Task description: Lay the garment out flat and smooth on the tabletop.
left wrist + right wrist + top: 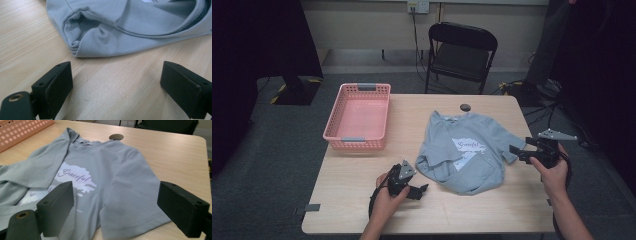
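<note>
While the light wooden table (352,185) takes up most of the high view, a black folding chair (461,52) sits behind its far edge, on grey floor. On the table's far left is a pink plastic basket (358,116) with grey handles and nothing in it that I can see. Right of it, around the middle of the table, lies a grey T-shirt (462,152) with a white print reading "Graceful" (easy to read in the right gripper view). It's half folded: the left side and lower part are flipped over onto the front, while the right sleeve is spread flat toward the right gripper.

Left gripper (422,190) is down near the table's front edge, just beside the shirt's bunched lower left corner but not touching it; its jaws stand wide apart over bare wood with nothing between them. Right gripper (518,152) is held at the table's right side, jaws spread wide too, pointing at the right sleeve's hem and holding nothing.

Smallest bit: a little dark round disc (465,107) just past the shirt collar, can't tell what it is.
</note>
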